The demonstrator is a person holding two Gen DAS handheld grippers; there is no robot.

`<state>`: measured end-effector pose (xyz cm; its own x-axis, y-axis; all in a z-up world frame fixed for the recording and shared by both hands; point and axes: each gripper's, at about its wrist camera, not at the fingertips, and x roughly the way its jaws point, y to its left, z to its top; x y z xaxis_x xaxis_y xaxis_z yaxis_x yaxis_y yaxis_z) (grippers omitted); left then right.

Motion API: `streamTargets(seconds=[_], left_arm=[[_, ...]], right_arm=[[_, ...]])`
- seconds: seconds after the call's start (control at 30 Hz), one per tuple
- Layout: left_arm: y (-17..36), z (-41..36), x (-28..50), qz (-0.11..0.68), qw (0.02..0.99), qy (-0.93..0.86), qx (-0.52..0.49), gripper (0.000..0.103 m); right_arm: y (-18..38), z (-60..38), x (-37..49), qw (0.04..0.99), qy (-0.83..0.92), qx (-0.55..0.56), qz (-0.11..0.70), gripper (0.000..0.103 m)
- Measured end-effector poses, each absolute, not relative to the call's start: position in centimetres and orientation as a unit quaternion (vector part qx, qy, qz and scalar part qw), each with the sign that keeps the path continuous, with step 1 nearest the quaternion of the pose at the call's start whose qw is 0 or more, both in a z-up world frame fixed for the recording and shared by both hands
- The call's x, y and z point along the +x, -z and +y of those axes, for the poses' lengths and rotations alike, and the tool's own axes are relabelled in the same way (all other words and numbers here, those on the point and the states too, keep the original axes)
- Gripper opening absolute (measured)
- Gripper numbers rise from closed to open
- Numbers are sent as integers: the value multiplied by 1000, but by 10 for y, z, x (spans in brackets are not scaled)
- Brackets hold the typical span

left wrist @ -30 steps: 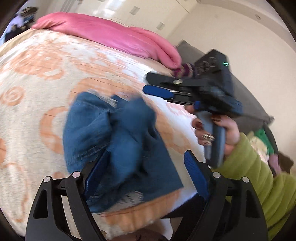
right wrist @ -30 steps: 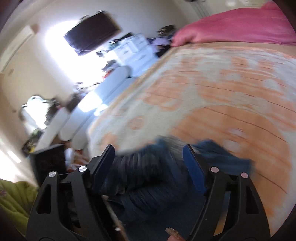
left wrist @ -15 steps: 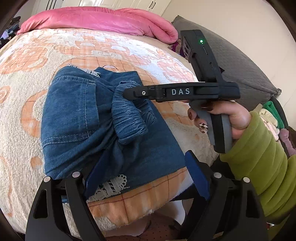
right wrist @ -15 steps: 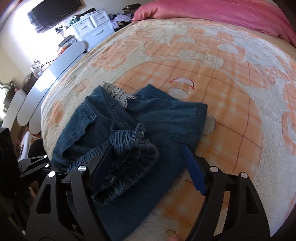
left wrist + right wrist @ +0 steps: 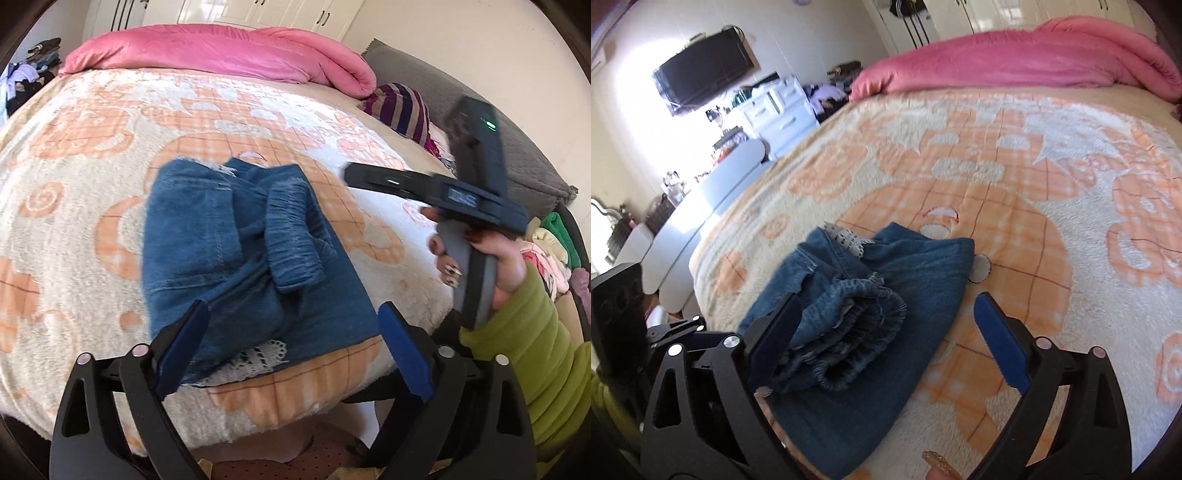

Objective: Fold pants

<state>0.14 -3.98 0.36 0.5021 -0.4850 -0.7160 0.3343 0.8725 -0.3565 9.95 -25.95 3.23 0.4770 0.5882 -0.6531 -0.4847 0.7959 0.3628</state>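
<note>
The blue denim pants (image 5: 207, 251) lie as a folded bundle near the front edge of the bed, with the gathered elastic waistband (image 5: 291, 236) doubled on top and white lace trim (image 5: 255, 358) at the near hem. My left gripper (image 5: 291, 325) hovers over the near end, its jaws opening, and the pads touch no cloth. In the right wrist view the pants (image 5: 916, 280) lie under my right gripper (image 5: 888, 306), whose jaws are opening too, clear of the waistband (image 5: 849, 325). The left wrist view shows the right gripper (image 5: 354, 173) to the right of the pants, held by a hand in a green sleeve (image 5: 532, 339).
An orange and cream blanket (image 5: 74, 166) covers the bed. A pink duvet (image 5: 221, 51) lies along its far end, with a striped cloth (image 5: 399, 107) beside it. Folded clothes (image 5: 554, 251) are stacked at the right. A white dresser (image 5: 775, 110) and a wall television (image 5: 705, 77) stand beyond the left side.
The right gripper let go of the waistband and drew off to the right. Both grippers' jaws stand wider. The pants have settled on the bed as a folded bundle.
</note>
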Motion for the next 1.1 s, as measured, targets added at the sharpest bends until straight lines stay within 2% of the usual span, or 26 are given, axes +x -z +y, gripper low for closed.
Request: streamTargets(seconds=[0.23, 0.3, 0.63, 0.8, 0.83, 0.97, 1.0, 1.03, 1.1], left_arm=[[-9, -21, 2, 430, 872, 220, -87, 94], [-10, -14, 5, 427, 874, 214, -89, 98], [2, 18, 28, 439, 878, 171, -86, 98], [4, 29, 51, 440, 878, 165, -92, 98], [4, 30, 56, 442, 876, 166, -94, 98], [4, 35, 83, 449, 866, 189, -116, 96], [4, 34, 87, 450, 865, 193, -113, 86], [3, 32, 92, 450, 864, 198, -111, 64], [6, 29, 104, 460, 856, 209, -108, 52]], right_arm=[[-55, -257, 64, 866, -339, 51, 365, 93], [-57, -250, 54, 862, -349, 38, 366, 93], [-38, -208, 6, 833, -382, -65, 394, 93], [-30, -179, -17, 825, -401, -120, 379, 93], [-28, -173, -21, 824, -404, -131, 374, 92], [-25, -152, -29, 812, -430, -157, 363, 75], [-25, -146, -29, 810, -433, -165, 360, 72], [-24, -143, -29, 807, -437, -169, 359, 70], [-22, -136, -28, 805, -440, -179, 356, 62]])
